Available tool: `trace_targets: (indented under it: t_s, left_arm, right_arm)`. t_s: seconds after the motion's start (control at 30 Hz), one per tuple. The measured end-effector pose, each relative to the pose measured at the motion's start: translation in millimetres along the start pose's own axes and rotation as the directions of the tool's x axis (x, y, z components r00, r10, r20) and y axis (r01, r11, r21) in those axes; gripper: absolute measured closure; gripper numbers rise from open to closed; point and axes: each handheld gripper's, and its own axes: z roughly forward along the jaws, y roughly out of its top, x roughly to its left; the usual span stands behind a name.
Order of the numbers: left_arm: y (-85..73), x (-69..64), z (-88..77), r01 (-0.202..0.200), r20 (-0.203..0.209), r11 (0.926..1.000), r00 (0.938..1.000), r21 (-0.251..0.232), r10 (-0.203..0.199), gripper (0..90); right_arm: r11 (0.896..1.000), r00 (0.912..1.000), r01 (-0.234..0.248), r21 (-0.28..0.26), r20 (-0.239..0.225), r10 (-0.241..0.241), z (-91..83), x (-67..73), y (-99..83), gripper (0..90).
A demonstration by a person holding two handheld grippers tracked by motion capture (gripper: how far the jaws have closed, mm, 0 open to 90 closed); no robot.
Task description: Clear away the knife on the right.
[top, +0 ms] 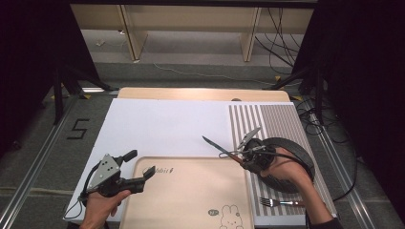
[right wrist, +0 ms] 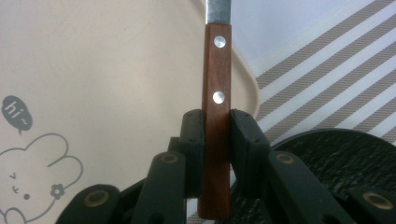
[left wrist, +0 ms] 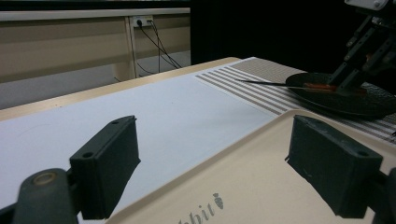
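Fork (top: 279,202) right of tray (top: 191,200)

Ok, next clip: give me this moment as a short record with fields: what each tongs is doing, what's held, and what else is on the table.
right tongs: shut on the knife's wooden handle
knife: blade points away from the hand, out over the white sheet past the tray's far edge
left tongs: open, nothing between them, over the tray's left edge
tray: beige, rabbit print, near edge of table
black plate: on the striped mat, under the right hand
fork: on the mat, near edge
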Motion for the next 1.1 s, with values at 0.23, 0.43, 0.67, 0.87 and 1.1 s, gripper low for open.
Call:
trace_targets:
  t_s: [0.23,0.43,0.67,0.87,1.1]
  left_arm:
    - [-0.1,0.1,0.2,0.004,0.004,1.0,1.0,-0.008,-0.004,15.8]
    - [-0.4,0.2,0.1,0.005,0.0,1.0,1.0,-0.008,-0.005,15.8]
    - [-0.2,0.0,-0.1,0.0,0.001,1.0,1.0,-0.006,0.0,15.8]
    - [0.2,-0.1,-1.0,-0.002,-0.004,1.0,1.0,-0.002,0.002,15.8]
    - [0.4,-0.1,-1.2,-0.007,-0.004,1.0,1.0,-0.001,0.007,15.8]
  right_arm:
    - [1.0,0.9997,0.009,0.018,-0.023,-0.008,3.5,16.9,-2.6,76.5]
    - [1.0,0.9992,0.016,0.024,-0.036,-0.015,3.9,31.0,-8.2,76.5]
    - [0.999,0.9988,0.018,0.038,-0.045,-0.016,5.5,42.5,-16.1,76.5]
    - [0.999,0.9986,0.019,0.046,-0.051,-0.017,8.2,50.5,-17.0,76.5]
    - [0.998,0.9973,0.027,0.054,-0.069,-0.024,10.1,59.9,-19.5,76.4]
